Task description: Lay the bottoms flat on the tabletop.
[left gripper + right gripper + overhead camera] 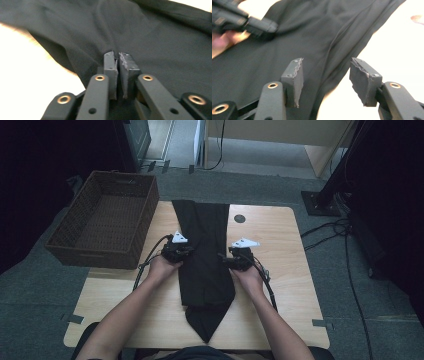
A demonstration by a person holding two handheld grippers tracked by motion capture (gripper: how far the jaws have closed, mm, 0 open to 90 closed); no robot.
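- A black garment (205, 255) is laid lengthwise down the middle of the wooden table (280, 270), to the right of the wicker basket (102, 220), presumably so that it can be folded flat.
- The left gripper (176, 251) is set at the garment's left edge, jaws pressed together; whether cloth is pinched cannot be told.
- The right gripper (239, 259) is held over the garment's right edge, jaws parted with nothing clamped, apparently readied for a grasp.

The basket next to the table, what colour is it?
Dark brown woven wicker basket, clearest in the high view.
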